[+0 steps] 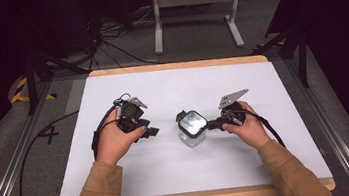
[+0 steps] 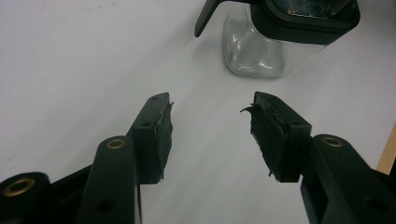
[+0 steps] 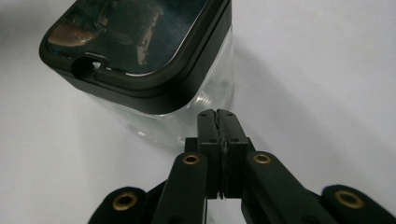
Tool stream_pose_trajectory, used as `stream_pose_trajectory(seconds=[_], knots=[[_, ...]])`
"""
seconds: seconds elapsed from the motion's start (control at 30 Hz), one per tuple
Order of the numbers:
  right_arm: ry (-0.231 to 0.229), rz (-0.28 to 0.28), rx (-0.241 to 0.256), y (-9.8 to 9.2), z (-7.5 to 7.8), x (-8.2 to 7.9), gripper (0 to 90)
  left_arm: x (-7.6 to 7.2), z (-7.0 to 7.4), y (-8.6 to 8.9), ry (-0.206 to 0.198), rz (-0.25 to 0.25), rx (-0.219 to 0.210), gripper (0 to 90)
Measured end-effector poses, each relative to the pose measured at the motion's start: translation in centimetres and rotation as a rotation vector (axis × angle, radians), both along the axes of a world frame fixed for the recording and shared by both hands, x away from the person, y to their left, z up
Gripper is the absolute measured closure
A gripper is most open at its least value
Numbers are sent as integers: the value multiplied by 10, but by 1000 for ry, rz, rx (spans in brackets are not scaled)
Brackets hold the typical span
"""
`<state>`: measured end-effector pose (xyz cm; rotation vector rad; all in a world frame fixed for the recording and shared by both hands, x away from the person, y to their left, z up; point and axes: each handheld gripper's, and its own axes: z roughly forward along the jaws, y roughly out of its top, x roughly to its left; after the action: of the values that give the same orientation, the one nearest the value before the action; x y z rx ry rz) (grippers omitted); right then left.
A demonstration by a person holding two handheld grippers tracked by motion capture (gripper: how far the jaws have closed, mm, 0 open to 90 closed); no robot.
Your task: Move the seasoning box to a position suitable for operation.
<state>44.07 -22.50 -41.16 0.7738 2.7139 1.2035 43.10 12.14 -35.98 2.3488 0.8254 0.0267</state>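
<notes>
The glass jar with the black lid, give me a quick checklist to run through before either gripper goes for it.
1. Jar upright on the table: ok.
2. Black lid seated on the jar: ok; a flap sticks out at one side.
3. Left gripper open and aimed at the jar: ok, jaws wide apart, nothing between them.
4. Right gripper ready to grasp: not ok, jaws pressed together with nothing between them, tips next to the jar's glass wall.
5. Right gripper touching the jar: cannot tell.
6. Path between left gripper and jar: ok, only bare table.
</notes>
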Motion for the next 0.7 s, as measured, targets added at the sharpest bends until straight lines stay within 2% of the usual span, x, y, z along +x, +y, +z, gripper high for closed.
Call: stream_pose_trajectory(seconds=[0.13, 0.3, 0.33, 0.7], knots=[[11, 15, -12, 1, 1, -2, 900, 1, 0, -1, 2, -5, 0, 482], [19, 54, -34, 6, 3, -9, 900, 3, 0, -4, 7, -11, 4, 480], [25, 72, -52, 9, 4, -13, 900, 3, 0, -5, 5, -17, 3, 480], [40, 130, -72, 22, 5, -24, 900, 5, 1, -8, -6, -23, -7, 482]])
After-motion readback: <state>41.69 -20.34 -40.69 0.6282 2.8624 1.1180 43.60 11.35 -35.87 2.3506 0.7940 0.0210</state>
